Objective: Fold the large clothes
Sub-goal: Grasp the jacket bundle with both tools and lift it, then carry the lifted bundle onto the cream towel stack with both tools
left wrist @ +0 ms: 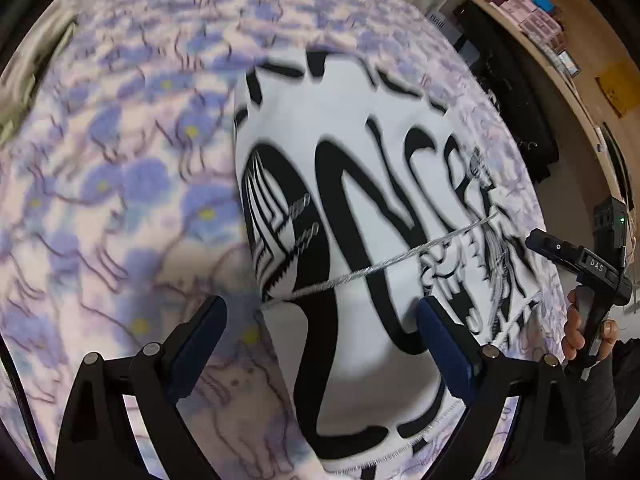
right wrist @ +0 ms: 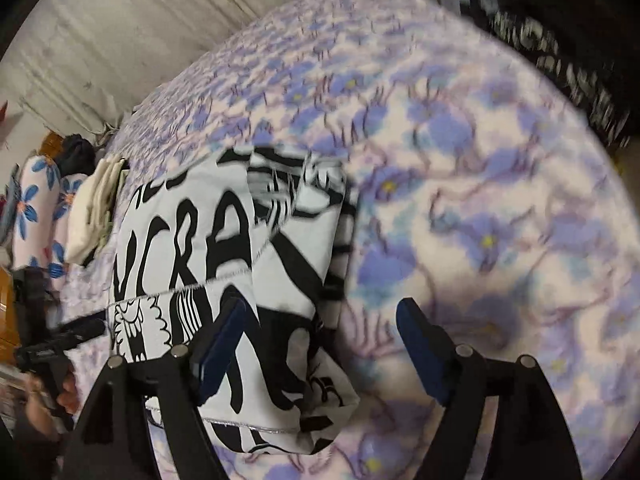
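Purple-flowered bedding (left wrist: 132, 184) fills both views, and on it lies the white garment with black lettering (left wrist: 360, 208), centre-right in the left wrist frame and lower left of centre in the right wrist frame. We judge it already folded into a compact rectangle with layered edges. Our left gripper (left wrist: 320, 344) stands wide and empty; our right gripper (right wrist: 320, 344) too, gripping nothing. Little seems left beyond tidying.

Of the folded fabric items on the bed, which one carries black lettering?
The white garment lying below both hand-held grippers: it has bold black letters and drawings. The plain cream folded cloth beyond it has no print, and the pillow shows blue flowers.
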